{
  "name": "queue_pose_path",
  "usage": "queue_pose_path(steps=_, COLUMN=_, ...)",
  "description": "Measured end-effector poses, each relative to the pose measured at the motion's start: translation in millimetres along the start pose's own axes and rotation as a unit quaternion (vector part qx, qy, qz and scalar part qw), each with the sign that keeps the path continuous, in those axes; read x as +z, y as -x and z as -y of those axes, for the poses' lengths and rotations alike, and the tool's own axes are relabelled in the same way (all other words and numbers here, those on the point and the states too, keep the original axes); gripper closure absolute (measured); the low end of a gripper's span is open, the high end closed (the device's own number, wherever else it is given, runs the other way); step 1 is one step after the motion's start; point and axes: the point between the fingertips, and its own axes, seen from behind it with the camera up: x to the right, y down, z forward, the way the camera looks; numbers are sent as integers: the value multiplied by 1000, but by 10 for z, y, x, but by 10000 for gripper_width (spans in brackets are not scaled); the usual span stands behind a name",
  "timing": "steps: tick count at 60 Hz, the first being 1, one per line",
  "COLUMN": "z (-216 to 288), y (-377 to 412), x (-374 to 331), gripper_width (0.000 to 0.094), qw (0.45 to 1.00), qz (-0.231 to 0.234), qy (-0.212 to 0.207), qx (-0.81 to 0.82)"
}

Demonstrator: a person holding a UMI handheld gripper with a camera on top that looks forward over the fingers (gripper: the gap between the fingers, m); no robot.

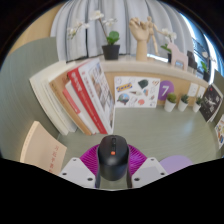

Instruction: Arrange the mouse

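A black computer mouse (112, 157) with an orange mark on its wheel sits between my two fingers, nose pointing away from me. The magenta pads (90, 158) press against both of its sides. My gripper (112, 165) is shut on the mouse and holds it over a grey desk (160, 125). A purple patch (176, 162) shows on the desk just right of the fingers.
Red and white books (88, 95) lean beyond the mouse to the left. A shelf at the back carries a potted plant (111, 45) and a wooden hand model (146, 40). Cards and small pots (170, 100) stand at the right. A tan box (40, 145) lies left.
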Motion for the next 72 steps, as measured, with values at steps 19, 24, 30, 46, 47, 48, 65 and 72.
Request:
queue_pose_path(steps=19, z=784, y=-1290, x=-1359, gripper_width=576, qw=992, qz=-38, qy=-121, qx=-16)
queue_pose_path(steps=24, z=504, y=-1617, x=-1319, gripper_width=577, qw=994, qz=-39, qy=-101, qx=-2)
queue_pose_path(steps=30, z=1, y=-1945, x=-1121, gripper_width=578, qw=997, qz=-44, qy=-57, qx=-7)
queue_pose_path(steps=46, z=-1154, y=-2077, x=-512, gripper_width=578, qw=999, qz=-9, qy=43, qx=10)
queue_pose_path(steps=47, z=-1194, y=-2061, x=-491, gripper_width=576, qw=999, qz=-8, qy=46, qx=10)
queue_pose_path(steps=48, z=-1233, y=-2046, x=-471, gripper_width=577, qw=999, qz=-6, qy=49, qx=9)
queue_pose_path(steps=65, z=-1275, y=-2025, x=-421, gripper_width=433, qw=999, qz=-17, qy=32, qx=2)
queue_pose_path(steps=72, z=-1325, y=-2075, x=-461, gripper_width=263, qw=998, qz=-41, qy=50, qx=-10)
